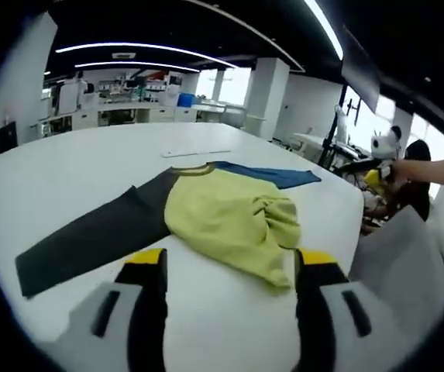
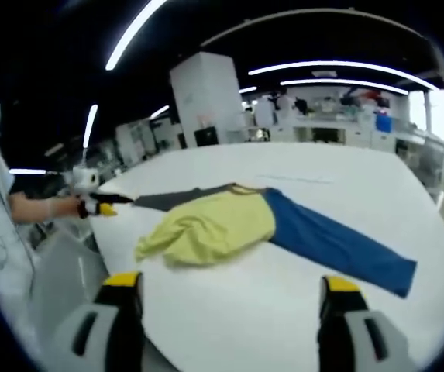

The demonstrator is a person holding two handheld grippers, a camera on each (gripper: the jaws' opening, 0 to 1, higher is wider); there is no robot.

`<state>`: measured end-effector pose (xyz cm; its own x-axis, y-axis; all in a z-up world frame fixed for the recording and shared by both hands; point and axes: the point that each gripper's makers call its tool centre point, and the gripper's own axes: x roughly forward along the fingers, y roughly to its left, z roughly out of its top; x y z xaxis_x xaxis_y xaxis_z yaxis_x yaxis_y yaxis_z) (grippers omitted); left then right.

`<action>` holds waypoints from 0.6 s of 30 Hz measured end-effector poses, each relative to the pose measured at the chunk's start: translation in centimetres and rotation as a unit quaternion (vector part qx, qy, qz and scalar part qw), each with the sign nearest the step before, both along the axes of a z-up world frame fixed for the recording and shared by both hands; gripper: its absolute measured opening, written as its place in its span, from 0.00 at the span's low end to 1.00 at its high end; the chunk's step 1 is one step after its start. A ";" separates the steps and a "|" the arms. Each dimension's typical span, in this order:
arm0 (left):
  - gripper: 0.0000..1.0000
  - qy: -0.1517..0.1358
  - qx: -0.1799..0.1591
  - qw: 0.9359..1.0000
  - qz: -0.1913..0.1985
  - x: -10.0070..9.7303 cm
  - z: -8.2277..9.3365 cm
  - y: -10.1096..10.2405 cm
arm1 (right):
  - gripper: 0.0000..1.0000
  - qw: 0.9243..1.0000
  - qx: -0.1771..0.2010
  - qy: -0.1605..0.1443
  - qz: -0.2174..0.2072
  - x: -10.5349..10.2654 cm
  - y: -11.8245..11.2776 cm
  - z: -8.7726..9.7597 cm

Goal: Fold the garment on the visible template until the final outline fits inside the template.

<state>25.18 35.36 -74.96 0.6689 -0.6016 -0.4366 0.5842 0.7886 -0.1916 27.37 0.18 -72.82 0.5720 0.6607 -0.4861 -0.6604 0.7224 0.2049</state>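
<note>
On the white surface we see one garment: a long-sleeved top with a pale yellow body, one dark grey sleeve and one blue sleeve. Its yellow body is bunched and wrinkled, with the hem partly folded up toward the chest. Both sleeves lie flat and stretched out to opposite sides. A dark band edges the neckline.

From the left gripper view, the garment lies just beyond our left tongs, whose two yellow-tipped jaws stand spread apart with nothing between them. The grey sleeve runs off to the left of that view, the blue one toward the far edge of the surface.

From the right gripper view, the right tongs are likewise spread and empty, short of the garment. Here the blue sleeve reaches toward the right, and the other tongs show at the left of the view, near the end of the grey sleeve.

Faint thin lines show on the surface past the neckline; we cannot tell what they mark. Behind stand white pillars, desks with clutter, and ceiling light strips.
</note>
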 end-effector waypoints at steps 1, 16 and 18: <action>0.61 0.001 0.004 1.000 -0.004 -0.4 0.1 -0.6 | 0.94 1.000 0.002 0.000 0.002 0.1 0.0 -0.1; 0.29 0.087 0.016 0.994 -0.071 -3.2 -3.6 -5.3 | 0.94 1.000 0.022 0.001 0.007 0.9 0.2 -1.3; 0.28 0.095 0.020 0.992 -0.075 -3.0 -4.2 -5.7 | 0.94 1.000 0.029 0.001 0.002 0.9 0.2 -1.3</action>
<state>22.18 29.66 -79.21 0.4770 -0.6680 -0.5712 0.6515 0.7050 -0.2804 28.22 0.38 -74.11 0.5685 0.6897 -0.4485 -0.6628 0.7069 0.2469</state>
